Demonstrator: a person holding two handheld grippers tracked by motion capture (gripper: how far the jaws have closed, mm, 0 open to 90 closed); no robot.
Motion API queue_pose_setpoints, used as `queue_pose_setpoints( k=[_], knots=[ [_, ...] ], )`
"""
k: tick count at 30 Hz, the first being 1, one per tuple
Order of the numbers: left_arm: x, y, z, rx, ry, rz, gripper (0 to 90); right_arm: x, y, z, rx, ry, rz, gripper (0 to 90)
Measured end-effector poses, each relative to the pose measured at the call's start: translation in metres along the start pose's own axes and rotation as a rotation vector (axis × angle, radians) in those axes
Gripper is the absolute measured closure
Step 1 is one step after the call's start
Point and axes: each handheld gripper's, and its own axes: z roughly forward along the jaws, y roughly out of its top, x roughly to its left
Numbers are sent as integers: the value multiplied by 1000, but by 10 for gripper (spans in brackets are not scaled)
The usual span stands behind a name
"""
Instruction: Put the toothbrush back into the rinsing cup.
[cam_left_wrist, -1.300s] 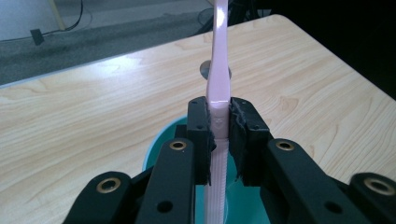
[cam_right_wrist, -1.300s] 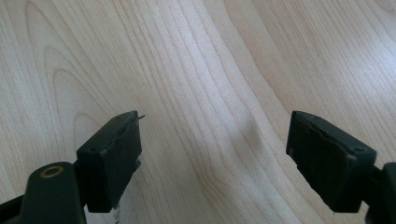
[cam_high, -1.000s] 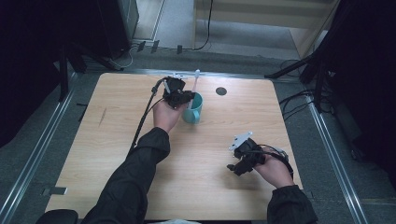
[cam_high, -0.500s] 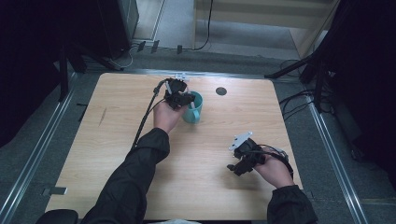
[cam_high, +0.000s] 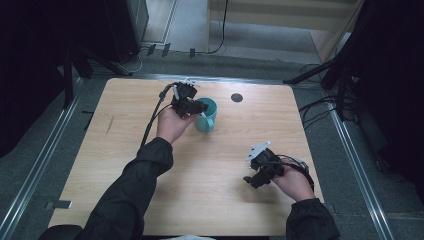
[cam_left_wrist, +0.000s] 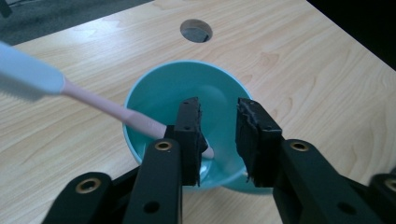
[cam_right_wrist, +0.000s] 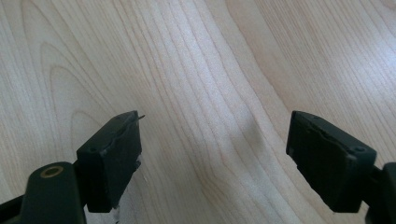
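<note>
One toothbrush (cam_left_wrist: 107, 106) is sitting in the teal cup (cam_left_wrist: 154, 88) right now, and that looks like the main step done: its pink handle is leaning against the cup's rim just beside the left gripper's (cam_left_wrist: 218, 126) near jaw, the pale blue head sticking out past the rim and away from the tool. The jaws of that gripper have just been opening, and they are standing apart with nothing pressed between the pads; the handle is passing behind one jaw rather than lying in the gap, so I am judging it released. From the high view the left gripper (cam_high: 189, 102) is hovering right at the cup (cam_high: 207, 116), pointing into its mouth, with the round cable hole (cam_high: 236, 97) in the table (cam_high: 125, 165) lying beyond the cup.

Over on the other side, the right gripper (cam_high: 259, 172) is resting well apart from the cup, close to the person's edge of the table. Its own view is showing the right gripper (cam_right_wrist: 212, 154) with jaws spread wide over bare wood grain, nothing between them, taking no part in the work.

What is left, as I am reading it, is little: drawing the left gripper back from the cup without nudging the leaning handle or tipping the cup. Whether the brush end is resting on the cup's bottom I cannot tell, since the jaw is covering it
</note>
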Motion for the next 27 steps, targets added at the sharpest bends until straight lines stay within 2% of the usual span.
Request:
queue_pose_setpoints(
  k=[4,12,15,27],
  knots=[
    [-1,-5,-6,20,2,28,628,1,1,-1,0,-1,1,180],
    [-1,-14,-25,15,-32,31,559,0,1,0,1,-1,-3,180],
    [0,-19,-32,20,-33,42,537,0,1,1,3,1,-4,179],
    [7,-46,-56,35,-41,34,478,0,4,2,2,7,-11,180]
  ],
)
